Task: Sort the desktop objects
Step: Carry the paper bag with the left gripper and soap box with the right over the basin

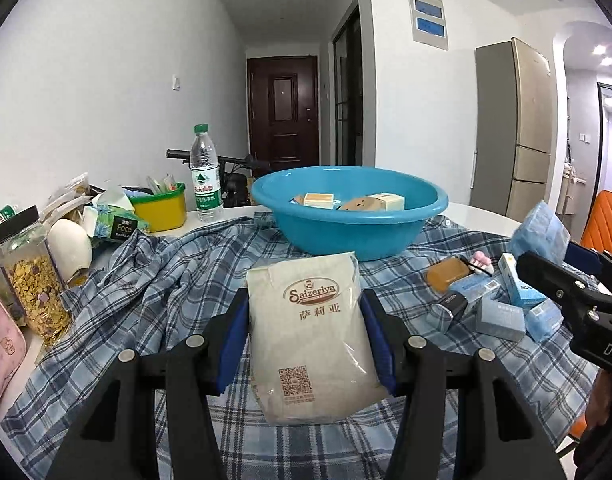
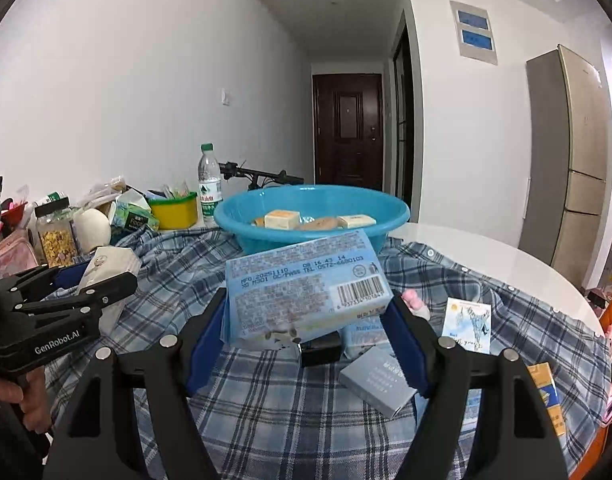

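While I have both grippers loaded, the grips deserve a look. My left gripper (image 1: 306, 332) has its blue pads closed on the flanks of a white Saizeriya packet (image 1: 312, 336), held upright and lifted off the cloth; this is as narrow as these jaws go. The film looks soft and creased, the contents loose, so I judge it light, squashy and a bit slick. Gripping mid-body, as I do now, seems right; nearer the top seal it could slide out.

My right gripper (image 2: 306, 336) stands partly open, its pads pressed on the two ends of a pale blue tissue pack (image 2: 304, 286), carried tilted above the table. That pack should be light and springy, with slippery wrap, so a firm squeeze across the short ends suits it.

Beyond the jaws lies the checked shirt (image 1: 154, 280) spread as a cover, with small blue-grey boxes (image 1: 500, 318) and a brown soap bar (image 1: 448, 272) still loose on it. Farther ahead sits the blue basin (image 1: 348, 236), already holding a few cream boxes. I take it both items go there, and neither is fragile enough to need gentle lowering.
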